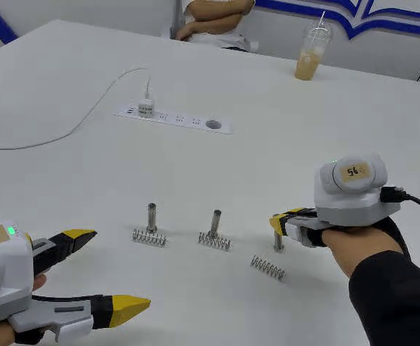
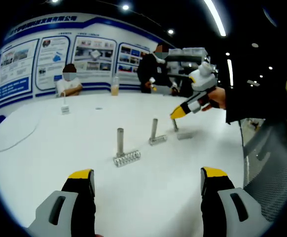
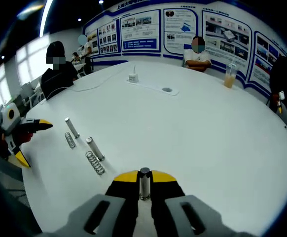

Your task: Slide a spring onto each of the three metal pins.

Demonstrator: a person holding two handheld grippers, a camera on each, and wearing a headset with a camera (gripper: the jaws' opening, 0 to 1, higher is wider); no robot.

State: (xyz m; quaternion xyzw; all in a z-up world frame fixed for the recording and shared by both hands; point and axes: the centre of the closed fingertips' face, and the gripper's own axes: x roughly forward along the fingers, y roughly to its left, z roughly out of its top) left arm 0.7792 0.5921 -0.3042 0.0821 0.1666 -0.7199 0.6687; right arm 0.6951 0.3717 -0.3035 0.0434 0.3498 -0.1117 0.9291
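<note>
Three upright metal pins stand in a row on the white table: left pin (image 1: 151, 216), middle pin (image 1: 215, 223), right pin (image 1: 278, 242). A spring lies flat by each: left spring (image 1: 149, 238), middle spring (image 1: 214, 242), right spring (image 1: 268, 267). My right gripper (image 1: 281, 224) is shut on the right pin, which stands between the yellow tips in the right gripper view (image 3: 144, 183). At the near left my left gripper (image 1: 109, 270) is open and holds nothing, well short of the left pin (image 2: 120, 141) and its spring (image 2: 126, 158).
A white power strip (image 1: 174, 118) with a plugged-in cable lies further back. An iced drink cup (image 1: 311, 54) stands at the far right. A seated person (image 1: 213, 18) is at the far table edge. Bare tabletop (image 1: 268, 158) surrounds the pins.
</note>
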